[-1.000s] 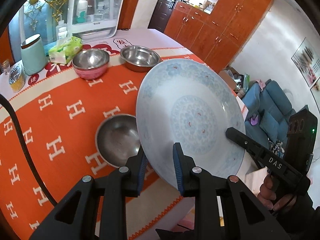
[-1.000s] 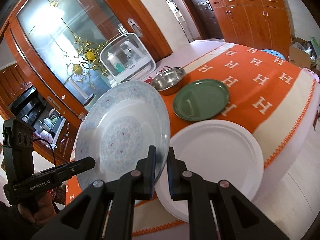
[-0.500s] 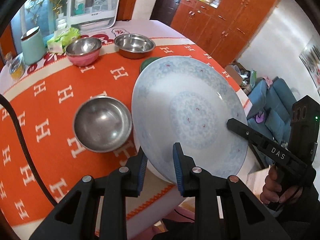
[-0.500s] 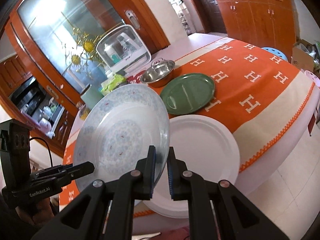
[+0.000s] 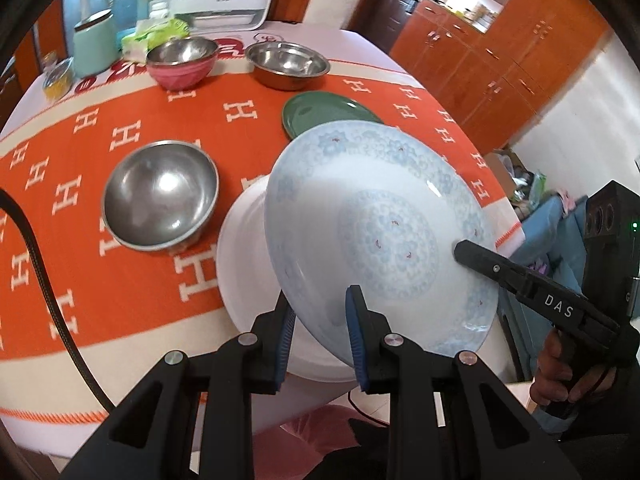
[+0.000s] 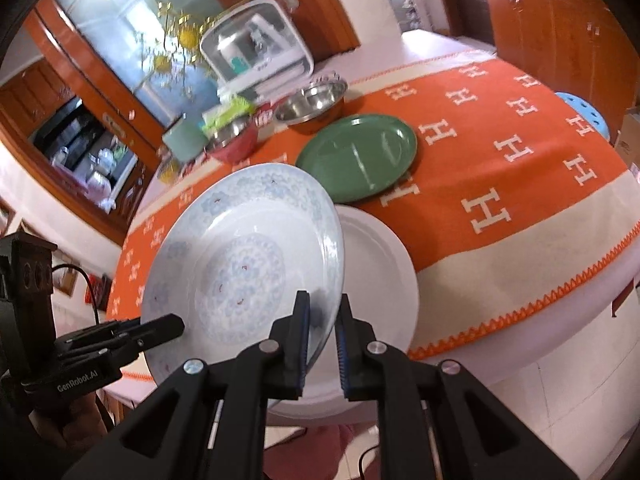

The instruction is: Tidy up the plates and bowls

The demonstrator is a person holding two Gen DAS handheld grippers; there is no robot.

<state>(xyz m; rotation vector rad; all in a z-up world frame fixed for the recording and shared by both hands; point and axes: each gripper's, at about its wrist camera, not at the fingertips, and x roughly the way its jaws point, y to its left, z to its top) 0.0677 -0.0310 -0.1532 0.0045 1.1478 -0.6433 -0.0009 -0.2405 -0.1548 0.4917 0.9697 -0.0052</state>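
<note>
An orange tablecloth (image 5: 132, 92) patterned with white H letters covers the table, its zigzag-stitched hem (image 6: 520, 312) falling at the near edge; a white plate (image 6: 376, 276) lies flat close to that edge, with bare cloth open to its right in the right wrist view; a blue-patterned plate (image 5: 380, 236) is held tilted above the white plate, overlapping most of it; a green plate (image 6: 360, 156) rests just behind, a steel bowl (image 5: 160, 196) sits beside the white plate on the cloth, and a pink bowl (image 5: 182, 62) and a wider steel bowl (image 5: 286, 64) stand well apart at the far side; both grippers angle downward; the left gripper (image 5: 320, 332) is clamped on the patterned plate's near rim; the right gripper (image 6: 322, 330) pinches the opposite rim, pads pressed to either face.
</note>
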